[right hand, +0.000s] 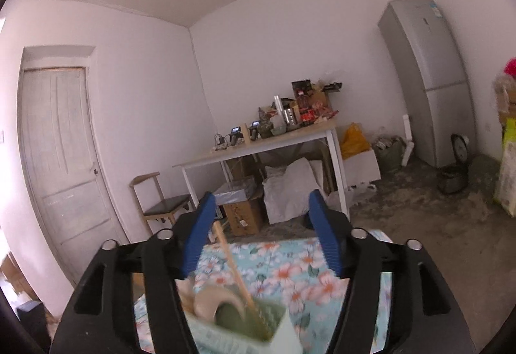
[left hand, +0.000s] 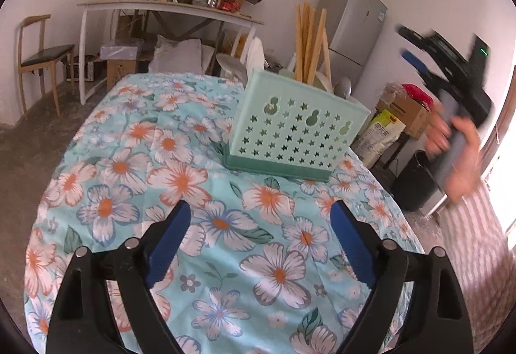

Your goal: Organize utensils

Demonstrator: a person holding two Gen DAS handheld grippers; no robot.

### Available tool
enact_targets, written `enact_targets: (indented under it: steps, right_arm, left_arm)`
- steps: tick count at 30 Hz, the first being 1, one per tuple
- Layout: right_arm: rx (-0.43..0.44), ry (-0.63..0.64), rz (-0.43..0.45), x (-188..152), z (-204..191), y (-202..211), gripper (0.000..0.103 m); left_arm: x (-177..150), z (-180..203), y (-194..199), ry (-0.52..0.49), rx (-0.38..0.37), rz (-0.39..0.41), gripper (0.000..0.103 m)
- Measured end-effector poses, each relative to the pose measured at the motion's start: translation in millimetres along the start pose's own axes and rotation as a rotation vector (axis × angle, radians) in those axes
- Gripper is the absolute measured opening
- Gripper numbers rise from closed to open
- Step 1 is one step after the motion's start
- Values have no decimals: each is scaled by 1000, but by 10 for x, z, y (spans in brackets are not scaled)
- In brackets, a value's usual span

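The holder [left hand: 298, 125] stands upright at the far right of the table [left hand: 135, 160], with chopsticks [left hand: 309, 44] and spoons already standing inside. No loose utensil shows on the cloth, so the task appears near complete. Any withdrawal should go straight up, clear of the chopsticks. The right claw [right hand: 261, 231] hangs above the holder, jaws wide and empty. The left claw [left hand: 261, 241] hovers low over the table, also wide and empty.

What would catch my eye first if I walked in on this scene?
Probably the mint-green utensil basket with star cutouts, standing on the bright floral tablecloth with wooden chopsticks poking out. Next, the open left gripper low over the cloth, and the blurred right gripper raised at the right.
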State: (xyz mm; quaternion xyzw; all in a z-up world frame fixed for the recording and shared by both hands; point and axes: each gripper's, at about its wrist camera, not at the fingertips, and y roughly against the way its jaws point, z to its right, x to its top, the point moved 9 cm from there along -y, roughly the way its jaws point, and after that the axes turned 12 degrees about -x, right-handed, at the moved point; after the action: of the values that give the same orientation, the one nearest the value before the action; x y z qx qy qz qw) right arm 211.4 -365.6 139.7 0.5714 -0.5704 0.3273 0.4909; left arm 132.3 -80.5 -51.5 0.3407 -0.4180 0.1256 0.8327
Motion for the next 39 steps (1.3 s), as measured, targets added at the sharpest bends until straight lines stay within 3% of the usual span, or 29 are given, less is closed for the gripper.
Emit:
enact_targets:
  steps: [2, 6, 13, 15, 19, 24, 31, 39]
  right_arm:
    - [-3, -15, -42, -97, 41, 188, 67]
    - [-26, -11, -147, -402, -1, 461, 82]
    - [-163, 103, -407, -1188, -234, 617, 94]
    - [-198, 143, -440, -1334, -277, 674, 95]
    - [-268, 243, -454, -1496, -379, 784, 95]
    - [-347, 291, -425, -1486, -353, 932, 95]
    - [-423, 311, -399, -1397, -338, 1008, 95]
    - [-479, 290, -374, -1345, -270, 1050, 95]
  left_arm:
    - [49, 7, 48, -3, 32, 15, 94]
    - [157, 5, 137, -32, 131, 41, 97]
    - [248, -34, 253, -25, 293, 42, 97]
    - [243, -53, 278, -16, 329, 36, 97]
    - [244, -118, 331, -32, 457, 22, 97]
    - [346, -61, 482, -40, 501, 56, 97]
    - [391, 17, 533, -105, 613, -17, 97]
    - [424, 47, 638, -93, 680, 8, 97]
